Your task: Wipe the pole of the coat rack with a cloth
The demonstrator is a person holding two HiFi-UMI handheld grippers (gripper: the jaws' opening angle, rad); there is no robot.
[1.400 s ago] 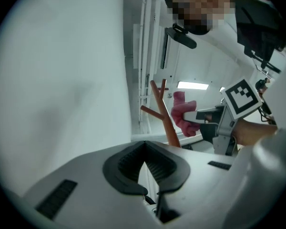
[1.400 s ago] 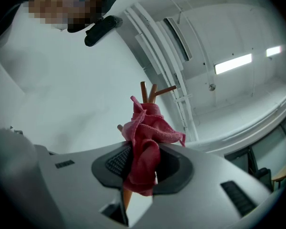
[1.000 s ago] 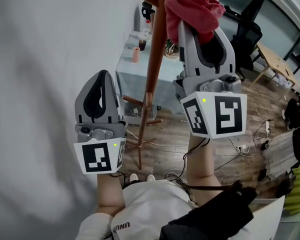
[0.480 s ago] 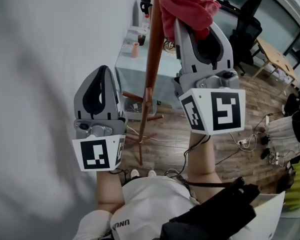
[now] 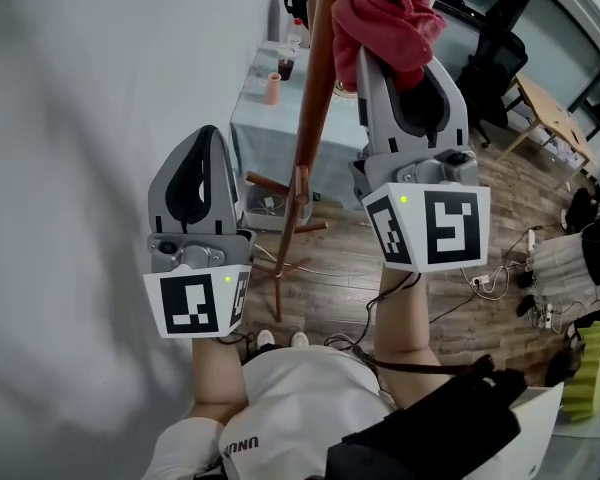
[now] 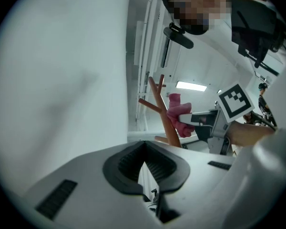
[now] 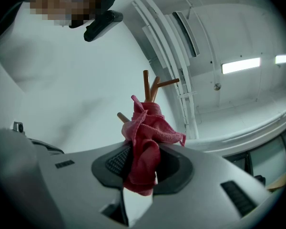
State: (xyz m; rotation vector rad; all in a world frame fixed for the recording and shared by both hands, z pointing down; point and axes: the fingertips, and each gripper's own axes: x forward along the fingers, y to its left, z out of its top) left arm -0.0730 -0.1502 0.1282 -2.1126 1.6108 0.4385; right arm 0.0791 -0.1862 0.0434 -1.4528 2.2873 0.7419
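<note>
Holding clear of everything, the left tongs (image 5: 207,136) are pressed together on nothing, well to the left of the coat rack and not steadying it. The right tongs (image 5: 395,66) are raised higher and clamped on a red cloth (image 5: 385,13). Their own view shows only a fold of the cloth (image 7: 144,147) pinched between the pads, with the rest bunched loose above. That bunch lies against the right side of the pole (image 5: 315,98), close under the branching pegs (image 7: 155,86).

The main risk I see is the rack itself. Sideways pressure this high on an unbraced pole could rock or tip it on its spread legs (image 5: 280,268). The tabletop (image 5: 252,128) behind, with a cup (image 5: 272,88) on it, stands near enough to be struck. The second risk is the cloth: loose folds could catch on a peg, and a pull might drag the thin pinch out of the tongs. Cables trail on the wood floor (image 5: 340,258) near the person's feet, a tripping risk if they step round.

Against half a second ago, the cloth and right tongs sit slightly further right and lower beside the pole, close to their place a second ago, which suggests short rubbing strokes. The grip looks unchanged, and the left tongs have hardly moved.
</note>
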